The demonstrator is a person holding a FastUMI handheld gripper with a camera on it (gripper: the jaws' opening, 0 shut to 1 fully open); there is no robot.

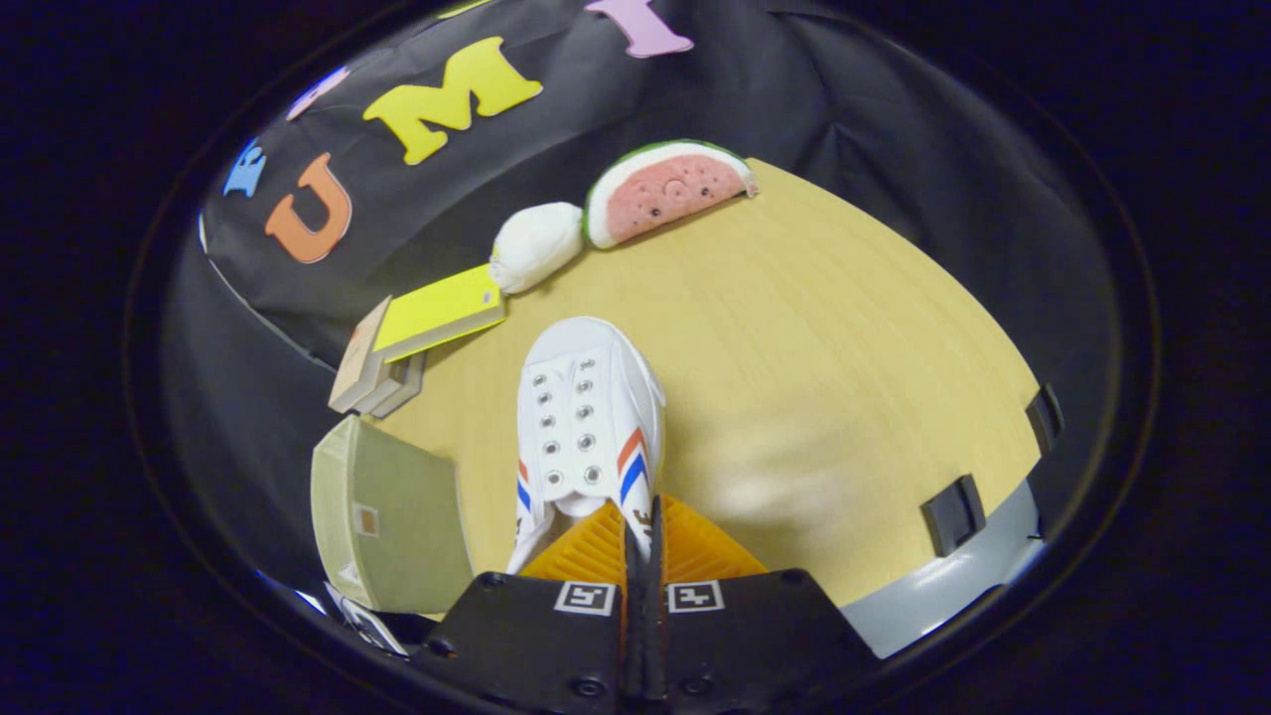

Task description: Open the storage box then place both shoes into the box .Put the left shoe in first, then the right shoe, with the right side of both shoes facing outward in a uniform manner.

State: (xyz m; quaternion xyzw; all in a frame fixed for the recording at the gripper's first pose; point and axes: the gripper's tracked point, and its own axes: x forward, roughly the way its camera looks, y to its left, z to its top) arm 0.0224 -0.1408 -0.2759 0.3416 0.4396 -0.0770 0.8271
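A white sneaker [588, 417] with red and blue side stripes and metal eyelets points away from me, toe toward the back of the wooden table [834, 377]. My gripper [643, 531] is closed on the right side wall of the shoe's opening, one finger inside the shoe and one outside, so the thin wall is pinched between them. The shoe seems lifted slightly or resting on the table; I cannot tell which. A pale olive fabric storage box [382, 516] stands to the left of the shoe, close beside the fingers.
A yellow-covered book [437, 313] lies on a small stack of cardboard boxes [367, 372] at the back left. Behind them sit a white plush ball [536, 243] and a watermelon-slice plush [665, 189]. Two black clamps [953, 511] sit on the table's right edge.
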